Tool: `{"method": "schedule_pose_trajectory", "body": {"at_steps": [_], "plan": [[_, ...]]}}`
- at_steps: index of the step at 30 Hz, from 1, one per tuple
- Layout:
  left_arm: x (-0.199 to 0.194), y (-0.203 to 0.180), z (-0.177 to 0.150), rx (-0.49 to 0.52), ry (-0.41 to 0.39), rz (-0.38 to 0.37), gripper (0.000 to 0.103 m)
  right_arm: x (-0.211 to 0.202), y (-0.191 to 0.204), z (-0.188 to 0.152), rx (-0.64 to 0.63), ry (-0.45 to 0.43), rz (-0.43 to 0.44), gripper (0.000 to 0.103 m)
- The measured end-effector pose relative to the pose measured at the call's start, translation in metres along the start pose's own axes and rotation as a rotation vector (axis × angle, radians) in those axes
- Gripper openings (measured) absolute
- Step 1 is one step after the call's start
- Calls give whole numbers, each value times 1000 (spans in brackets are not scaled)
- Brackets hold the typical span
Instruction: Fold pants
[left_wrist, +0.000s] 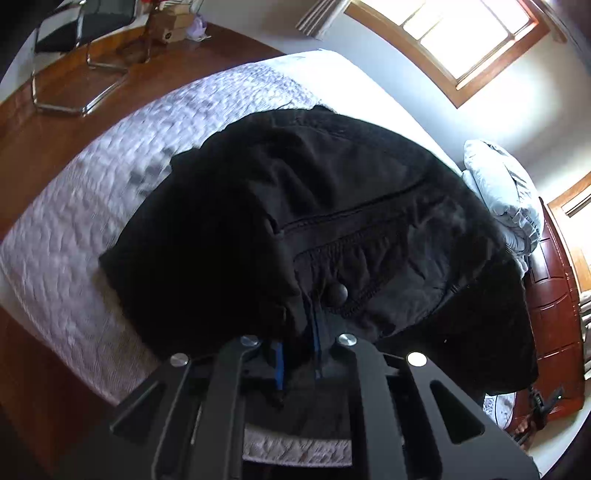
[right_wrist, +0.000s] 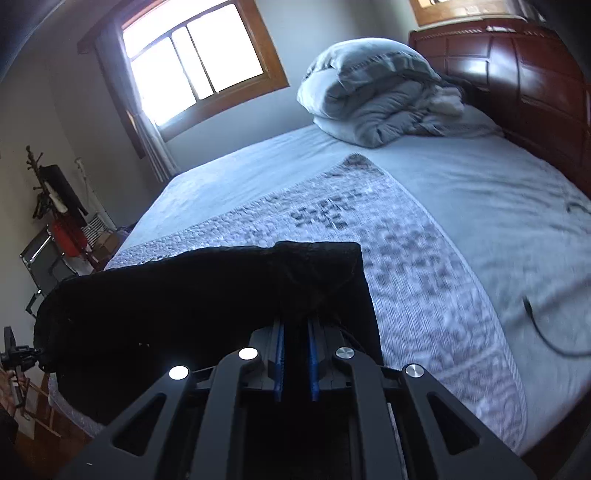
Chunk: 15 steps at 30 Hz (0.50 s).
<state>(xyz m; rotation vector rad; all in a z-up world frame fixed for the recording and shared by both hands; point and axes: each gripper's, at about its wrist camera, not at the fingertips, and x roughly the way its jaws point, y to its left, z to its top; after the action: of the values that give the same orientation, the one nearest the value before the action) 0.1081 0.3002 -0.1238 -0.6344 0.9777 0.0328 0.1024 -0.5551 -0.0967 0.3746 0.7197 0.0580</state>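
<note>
Black pants (left_wrist: 332, 206) lie bunched on the quilted bed runner (left_wrist: 92, 206) near the bed's foot edge, waistband button up. Left hand-held gripper (left_wrist: 299, 354) is clamped on fabric by the waistband; right hand-held gripper (right_wrist: 295, 354) pinches a leg end. Soft, limp cloth, likely to sag between holds. Open mattress (right_wrist: 480, 192) beyond gives room.
</note>
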Motion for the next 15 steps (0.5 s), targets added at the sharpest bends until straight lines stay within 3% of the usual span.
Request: {"method": "schedule_pose_trajectory", "body": {"at_steps": [6, 9, 11, 12, 13, 14, 15], "plan": [[-3, 28, -37, -11, -10, 13, 13, -11, -20, -48, 65, 51, -38, 10], [-6, 32, -56, -9, -15, 44, 21, -7, -27, -78, 86, 103, -67, 10], [-12, 33, -67, 11, -29, 109, 32, -5, -34, -98, 108, 132, -68, 11], [-16, 33, -72, 22, -40, 131, 45, -4, -36, -104, 124, 144, -63, 12], [-21, 32, -77, 30, -47, 144, 59, -3, -39, -113, 140, 161, -67, 17], [-27, 33, -83, 28, -51, 143, 65, -2, -39, -119, 145, 176, -75, 31], [-33, 33, -88, 18, -53, 134, 70, -2, -40, -122, 145, 186, -82, 35]]}}
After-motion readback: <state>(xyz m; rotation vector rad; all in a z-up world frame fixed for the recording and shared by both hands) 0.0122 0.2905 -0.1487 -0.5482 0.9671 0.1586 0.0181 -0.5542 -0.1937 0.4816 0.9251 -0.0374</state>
